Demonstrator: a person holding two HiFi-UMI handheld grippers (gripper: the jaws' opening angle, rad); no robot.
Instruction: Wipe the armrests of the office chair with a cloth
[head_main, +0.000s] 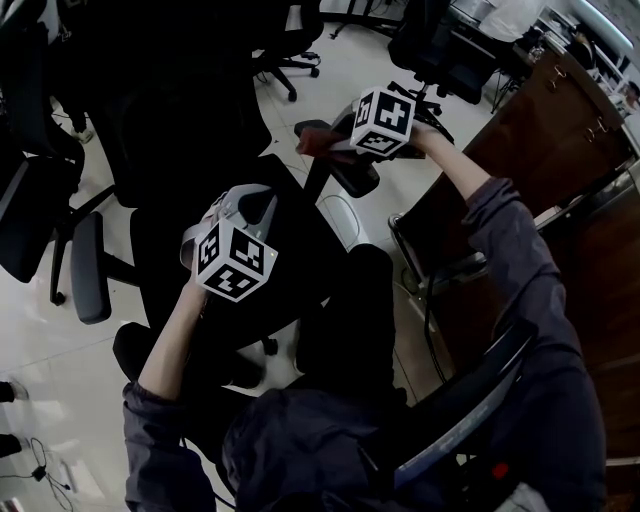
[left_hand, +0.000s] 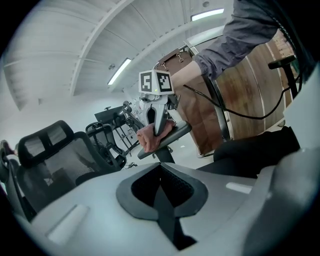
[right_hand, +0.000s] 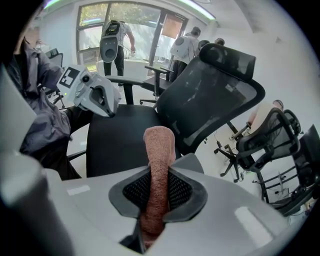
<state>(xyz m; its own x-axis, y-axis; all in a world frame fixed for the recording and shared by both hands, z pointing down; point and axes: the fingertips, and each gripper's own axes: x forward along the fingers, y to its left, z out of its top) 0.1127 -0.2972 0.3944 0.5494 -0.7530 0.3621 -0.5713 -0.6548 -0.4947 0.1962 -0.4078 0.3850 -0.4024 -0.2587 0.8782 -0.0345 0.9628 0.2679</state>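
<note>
A black office chair (head_main: 170, 250) stands in the middle, its seat (right_hand: 120, 135) and mesh backrest (right_hand: 210, 95) also seen in the right gripper view. My right gripper (head_main: 338, 142) is shut on a pinkish cloth (head_main: 318, 141) and presses it onto the chair's far armrest (head_main: 350, 172). In the right gripper view the cloth (right_hand: 159, 150) sticks out between the jaws. In the left gripper view the cloth (left_hand: 149, 137) lies bunched on the armrest (left_hand: 175, 134) under the right gripper (left_hand: 159, 120). My left gripper (head_main: 250, 205) hovers over the seat, shut on nothing.
The chair's other armrest (head_main: 90, 265) is at the left. More office chairs (head_main: 290, 40) stand behind and to the left. A wooden cabinet (head_main: 560, 130) is close on the right. People (right_hand: 117, 40) stand by the far windows.
</note>
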